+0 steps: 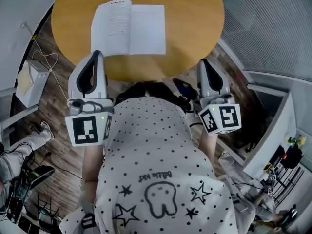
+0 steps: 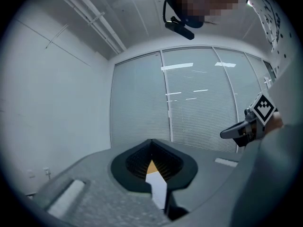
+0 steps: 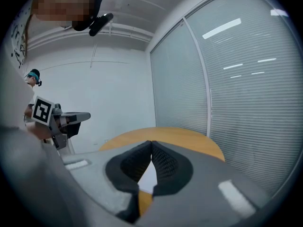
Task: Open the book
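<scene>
book: my book (image 1: 128,27) is lying open on the round wooden table (image 1: 195,18), a bit left of the middle in the head view

which way it points: the spine runs away from me toward the far edge, tipped slightly off straight

long axis: opened out, the spread is wider than it is deep, so the long side runs left to right across the table

pages: the left page has print and bows up a little near the spine. The right one lies flat and looks blank from here

left gripper: the left gripper (image 1: 97,53) has its jaws pressed together with nothing between them. Its tip lines up with the book's near left corner in the head view, but I can't tell if it's touching

right gripper: the right gripper (image 1: 204,61) has its jaws together too, nothing held. It's at the near right edge of the table, well apart from the book
</scene>
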Available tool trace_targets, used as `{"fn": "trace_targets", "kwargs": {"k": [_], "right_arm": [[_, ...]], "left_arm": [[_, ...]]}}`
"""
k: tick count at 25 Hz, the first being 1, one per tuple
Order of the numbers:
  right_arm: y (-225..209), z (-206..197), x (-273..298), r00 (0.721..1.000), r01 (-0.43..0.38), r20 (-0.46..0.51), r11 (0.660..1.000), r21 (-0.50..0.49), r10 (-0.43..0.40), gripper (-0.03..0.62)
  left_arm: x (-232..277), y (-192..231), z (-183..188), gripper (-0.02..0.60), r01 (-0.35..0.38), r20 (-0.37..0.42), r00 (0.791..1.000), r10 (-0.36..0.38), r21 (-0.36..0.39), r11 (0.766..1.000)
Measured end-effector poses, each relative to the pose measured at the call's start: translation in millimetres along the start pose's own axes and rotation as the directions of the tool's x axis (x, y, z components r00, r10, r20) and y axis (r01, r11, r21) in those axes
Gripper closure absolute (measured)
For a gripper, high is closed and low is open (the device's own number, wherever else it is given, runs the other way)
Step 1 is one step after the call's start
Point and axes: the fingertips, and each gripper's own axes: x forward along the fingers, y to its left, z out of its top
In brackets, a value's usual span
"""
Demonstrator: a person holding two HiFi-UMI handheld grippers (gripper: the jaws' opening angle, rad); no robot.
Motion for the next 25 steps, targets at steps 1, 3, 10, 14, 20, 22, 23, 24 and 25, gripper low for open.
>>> {"fn": "trace_targets", "kwargs": {"k": [1,3,10,14,20,22,23,24,25], "right_arm": [[1.0,-1.2,0.2,1.0,-0.001,-0.005,1.0,-0.01,0.001,0.589],[3.3,-3.5,2.0,1.0,-0.003,-0.01,1.0,-0.017,0.002,0.591],[6.8,-3.6,2.1,1.0,-0.002,-0.006,1.0,-0.011,0.002,0.591],[5.1,-1.8,1.5,1.0,0.0,-0.005,1.0,-0.015,0.0,0.591],[1.0,-2.6,0.2,1.0,0.013,0.0,1.0,-0.012,-0.013,0.589],[1.3,-2.3,0.4,1.0,0.013,0.003,1.0,-0.01,-0.013,0.59],[1.8,-2.0,0.7,1.0,0.012,0.004,1.0,-0.01,-0.012,0.591],[2.3,-1.7,1.0,1.0,0.011,0.005,1.0,-0.011,-0.011,0.589],[2.3,-1.4,0.9,1.0,0.012,0.005,1.0,-0.011,-0.012,0.589]], "left_arm": [[-0.8,-0.1,-1.7,0.572,0.001,-0.002,1.0,-0.001,-0.008,1.0],[-2.0,1.3,-5.8,0.572,0.002,-0.008,1.0,-0.003,-0.018,1.0],[-5.8,3.5,-16.4,0.572,0.001,-0.037,0.999,-0.002,-0.029,1.0],[-7.9,3.0,-18.6,0.572,-0.002,-0.043,0.999,0.001,-0.038,0.999],[-5.7,4.3,-17.9,0.572,-0.006,-0.044,0.999,0.004,-0.029,1.0],[-5.4,4.1,-17.8,0.572,-0.004,-0.045,0.999,0.002,-0.03,1.0],[-5.3,4.0,-17.7,0.572,-0.003,-0.045,0.999,0.001,-0.031,1.0],[-5.3,3.9,-17.6,0.572,-0.002,-0.044,0.999,0.001,-0.032,0.999],[-5.2,3.6,-17.3,0.572,-0.001,-0.043,0.999,0.0,-0.033,0.999]]}}
